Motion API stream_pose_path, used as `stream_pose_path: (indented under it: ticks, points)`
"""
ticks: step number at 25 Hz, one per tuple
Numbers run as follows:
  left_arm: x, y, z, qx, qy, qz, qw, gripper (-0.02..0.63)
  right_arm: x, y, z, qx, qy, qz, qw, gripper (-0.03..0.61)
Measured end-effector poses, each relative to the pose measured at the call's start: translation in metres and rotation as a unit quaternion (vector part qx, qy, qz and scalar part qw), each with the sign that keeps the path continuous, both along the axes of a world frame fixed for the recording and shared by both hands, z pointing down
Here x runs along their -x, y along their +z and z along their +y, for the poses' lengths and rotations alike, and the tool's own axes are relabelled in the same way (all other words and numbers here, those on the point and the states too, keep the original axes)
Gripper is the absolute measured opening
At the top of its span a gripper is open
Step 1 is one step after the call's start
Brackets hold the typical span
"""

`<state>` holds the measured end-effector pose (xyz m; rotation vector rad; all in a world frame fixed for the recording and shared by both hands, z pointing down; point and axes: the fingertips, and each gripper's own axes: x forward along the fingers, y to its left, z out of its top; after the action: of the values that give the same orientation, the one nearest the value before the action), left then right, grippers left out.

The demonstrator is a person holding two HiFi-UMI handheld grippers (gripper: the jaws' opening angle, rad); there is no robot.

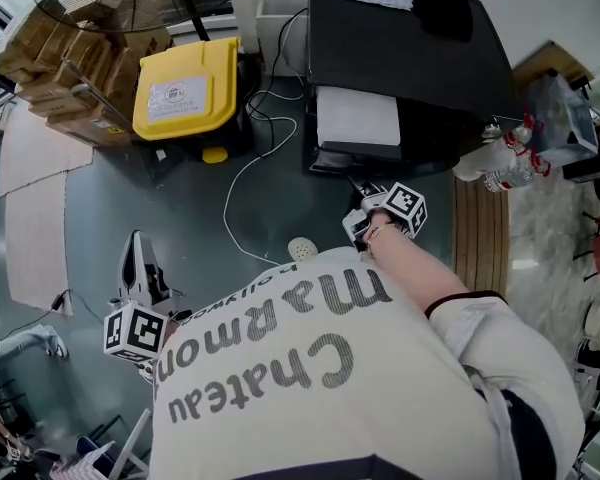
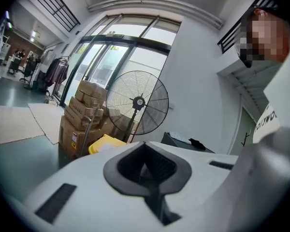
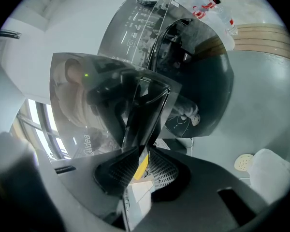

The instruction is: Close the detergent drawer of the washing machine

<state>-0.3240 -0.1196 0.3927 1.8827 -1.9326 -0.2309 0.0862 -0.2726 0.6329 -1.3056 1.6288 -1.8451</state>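
We are at the grasp: our right gripper has its jaws narrowed on the glossy front of the pulled-out detergent drawer. Next we need a straight push into the washing machine. Our left gripper idles, jaws together.

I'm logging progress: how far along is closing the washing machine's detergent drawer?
Done: only the approach; the right claw sits on the glossy front of the detergent drawer, apparently clamped. In hand: that grip, while the left claw is shut and idle. Left: the drawer juts out of the washing machine, white tray exposed, so the whole push remains.
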Motion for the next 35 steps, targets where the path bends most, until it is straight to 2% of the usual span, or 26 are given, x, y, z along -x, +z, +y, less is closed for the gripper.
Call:
stream_pose_path:
  ticks: [18, 35]
  points:
    - [0.003, 0.0, -0.013, -0.003, -0.016, -0.003, 0.9999, 0.008, -0.002, -0.006, -0.033, -0.011, 0.002, -0.001, 1.0, 0.083]
    - [-0.004, 0.011, -0.036, 0.003, -0.023, -0.002, 0.9997, 0.008, -0.001, -0.008, -0.063, -0.022, -0.019, -0.005, 1.0, 0.079]
